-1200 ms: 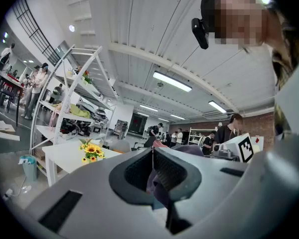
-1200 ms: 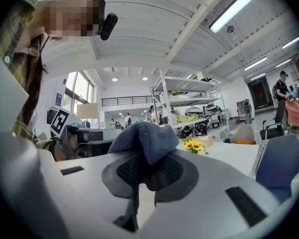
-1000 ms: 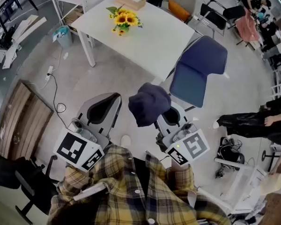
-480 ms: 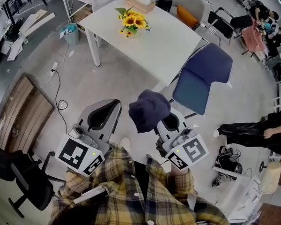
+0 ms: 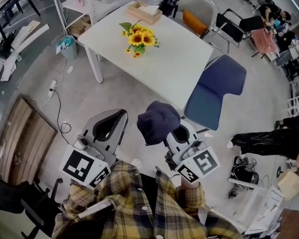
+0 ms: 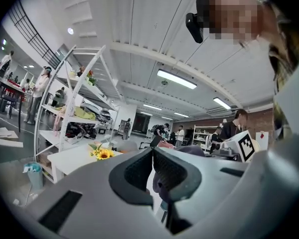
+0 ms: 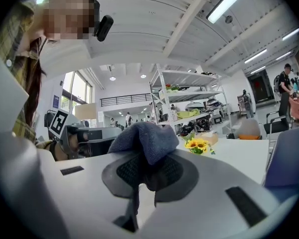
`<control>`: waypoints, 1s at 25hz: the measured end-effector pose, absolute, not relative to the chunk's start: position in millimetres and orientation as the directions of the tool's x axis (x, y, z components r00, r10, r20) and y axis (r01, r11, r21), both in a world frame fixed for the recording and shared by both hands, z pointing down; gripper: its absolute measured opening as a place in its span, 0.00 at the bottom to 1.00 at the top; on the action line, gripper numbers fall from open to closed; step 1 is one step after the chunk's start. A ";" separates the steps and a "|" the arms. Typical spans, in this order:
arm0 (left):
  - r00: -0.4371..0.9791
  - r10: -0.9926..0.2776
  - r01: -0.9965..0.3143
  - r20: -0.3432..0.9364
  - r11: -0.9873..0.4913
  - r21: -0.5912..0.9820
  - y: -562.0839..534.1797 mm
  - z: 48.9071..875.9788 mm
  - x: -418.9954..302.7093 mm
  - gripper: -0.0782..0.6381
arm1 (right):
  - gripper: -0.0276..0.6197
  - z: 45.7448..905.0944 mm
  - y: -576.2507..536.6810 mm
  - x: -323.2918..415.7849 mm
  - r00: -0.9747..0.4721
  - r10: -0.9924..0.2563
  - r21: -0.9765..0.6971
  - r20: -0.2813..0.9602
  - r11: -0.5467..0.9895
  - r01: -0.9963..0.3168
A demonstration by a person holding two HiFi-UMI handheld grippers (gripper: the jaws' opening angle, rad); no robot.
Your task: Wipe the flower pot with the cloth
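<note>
Right tool [image 7: 142, 171] clamped on dark blue terry cloth [image 5: 158, 121]; left tool [image 6: 152, 153] jaws together, empty. Small flower pot of yellow sunflowers [image 5: 136, 52] on white table [image 5: 184, 59], well apart; pot body probably hidden. Wiping not begun.

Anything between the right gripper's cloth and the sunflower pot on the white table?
Nothing visible. Between the dark blue cloth in the right gripper and the yellow sunflower pot lie only grey floor and bare white tabletop. The blue chair stands beside that line.
</note>
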State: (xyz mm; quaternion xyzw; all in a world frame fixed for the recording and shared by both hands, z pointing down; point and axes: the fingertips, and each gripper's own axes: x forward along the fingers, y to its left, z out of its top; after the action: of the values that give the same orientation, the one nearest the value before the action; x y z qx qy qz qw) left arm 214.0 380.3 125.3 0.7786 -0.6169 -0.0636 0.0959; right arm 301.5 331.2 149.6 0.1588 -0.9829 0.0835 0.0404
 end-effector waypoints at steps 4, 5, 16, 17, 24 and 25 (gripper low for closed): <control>0.274 -0.961 -0.942 0.019 -0.265 0.206 346.9 114.2 158.9 0.13 | 0.09 141.2 300.1 252.7 -0.930 -0.352 -0.153 0.103 0.919 -0.364; 0.287 -0.958 -0.939 0.018 -0.277 0.204 339.2 112.5 145.9 0.13 | 0.09 139.8 292.0 241.6 -0.924 -0.367 -0.151 0.102 0.913 -0.380; 0.430 -0.900 -0.882 0.066 -0.403 0.246 276.0 129.2 47.6 0.13 | 0.09 145.3 232.1 157.1 -0.835 -0.534 -0.158 0.130 0.820 -0.549; 0.437 -0.897 -0.878 0.069 -0.409 0.248 271.1 130.0 43.2 0.13 | 0.09 147.2 228.4 153.3 -0.831 -0.539 -0.164 0.137 0.815 -0.556; 0.456 -0.886 -0.867 0.087 -0.420 0.268 215.5 147.4 16.7 0.13 | 0.09 163.3 175.0 142.1 -0.797 -0.582 -0.166 0.160 0.780 -0.603; 0.456 -0.886 -0.868 0.087 -0.421 0.264 205.2 149.1 12.8 0.13 | 0.09 165.2 164.2 142.1 -0.790 -0.593 -0.167 0.157 0.772 -0.613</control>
State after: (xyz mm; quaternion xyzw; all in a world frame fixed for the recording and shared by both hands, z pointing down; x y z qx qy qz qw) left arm 12.8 205.2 149.1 0.8423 -0.5204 -0.0326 0.1367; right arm 142.1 164.2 165.2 0.3205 -0.9402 0.1050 0.0479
